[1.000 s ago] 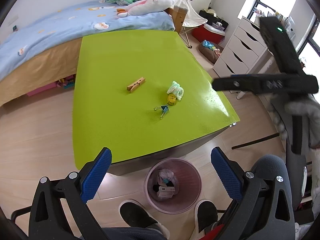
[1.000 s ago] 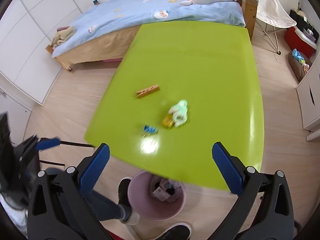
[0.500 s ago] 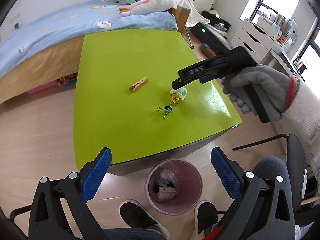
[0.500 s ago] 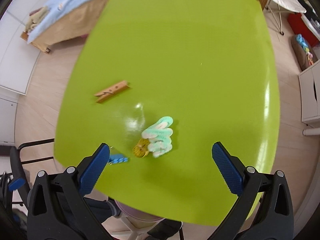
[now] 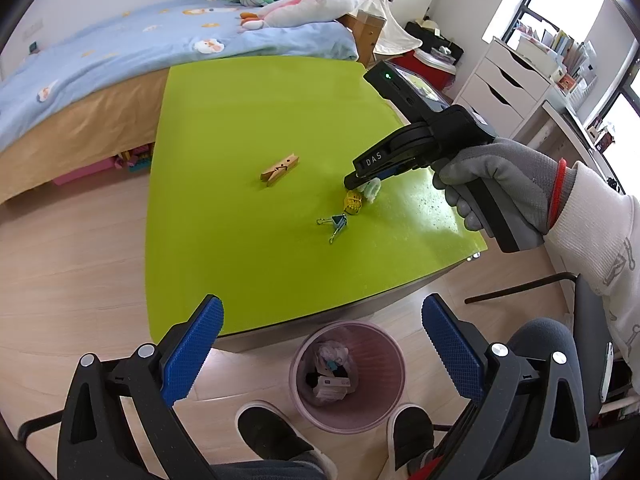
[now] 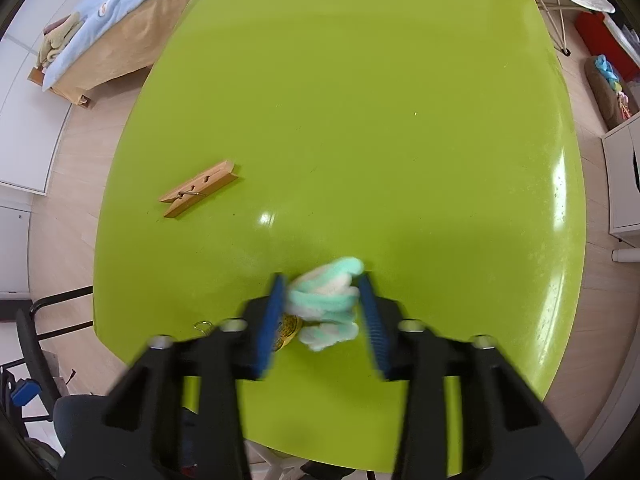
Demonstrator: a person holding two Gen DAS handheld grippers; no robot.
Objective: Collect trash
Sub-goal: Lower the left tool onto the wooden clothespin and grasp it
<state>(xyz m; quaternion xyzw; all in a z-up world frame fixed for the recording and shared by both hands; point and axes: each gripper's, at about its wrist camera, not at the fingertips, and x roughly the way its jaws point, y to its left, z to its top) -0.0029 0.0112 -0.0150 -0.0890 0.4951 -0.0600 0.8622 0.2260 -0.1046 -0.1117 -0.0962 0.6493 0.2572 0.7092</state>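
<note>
Right tongs [image 6: 322,306] straddle the fuzzy wad [image 6: 326,300] on the green table [image 6: 360,100].

Left tongs [image 5: 320,344] hang released off the table's near edge, bin [image 5: 347,374] just ahead between the person's shoes, bare green beyond. Left of the right tongs lies a peg [image 6: 199,194], well apart; a yellow bit [image 6: 289,329] sits against the left pad [image 6: 272,320], a clip [image 5: 337,223] just beside it. Pads flank the wad, blurred; whether they clench it I cannot tell. Rightward the tabletop runs open to its rim.
</note>
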